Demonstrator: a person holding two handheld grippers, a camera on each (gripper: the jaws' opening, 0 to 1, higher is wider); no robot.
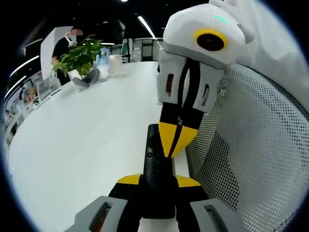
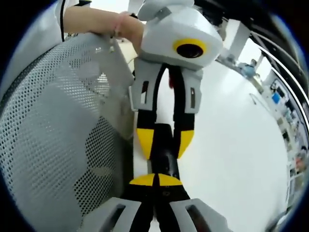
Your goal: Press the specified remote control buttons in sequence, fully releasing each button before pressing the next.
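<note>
In the left gripper view we see our left gripper (image 1: 158, 181) at the bottom centre pinching the black remote control (image 1: 157, 166), which lies on the white tabletop (image 1: 82, 145) near its edge. The right gripper (image 1: 176, 137) comes down from the upper right (yellow tips pressed together) onto the remote's upper part. A mesh chair (image 1: 256, 145) fills the right; a potted plant (image 1: 79, 60) stands upper left.

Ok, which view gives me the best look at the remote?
The left gripper view: the remote runs up from the left gripper, its button face in sight, with the right gripper closed over it. In the right gripper view, the remote is a dark strip between yellow tips.
</note>
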